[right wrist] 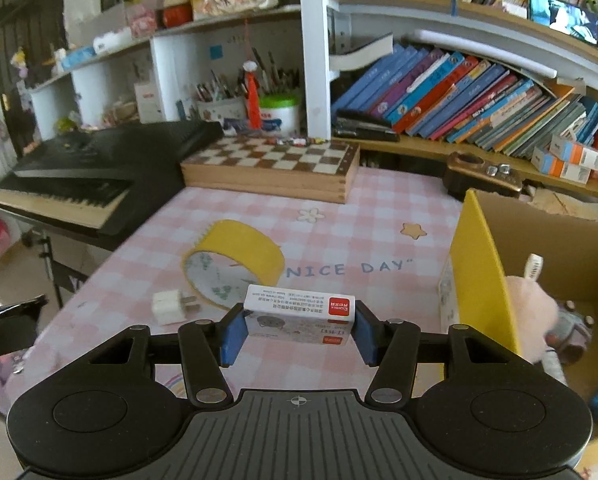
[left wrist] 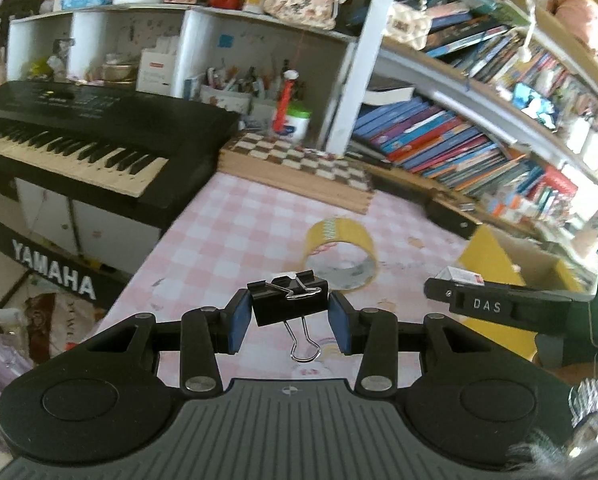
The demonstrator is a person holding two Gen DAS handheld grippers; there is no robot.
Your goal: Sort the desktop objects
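staple box [right wrist: 299, 315] — long axis crosswise in right tongs [right wrist: 299, 330].

Black keyboard [right wrist: 79, 184] left of a chessboard [right wrist: 275, 160]; leaning books [right wrist: 479, 100], seemingly children's, shelved behind.

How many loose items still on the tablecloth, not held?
2: yellow tape roll mid-cloth, white plug adapter left of it. Binder clip and staples box are held. More may be hidden.

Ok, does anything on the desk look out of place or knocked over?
The yellow tape roll lies tipped at an angle on the tablecloth, and a white plug sits loose beside it. Nothing looks spilled or broken.
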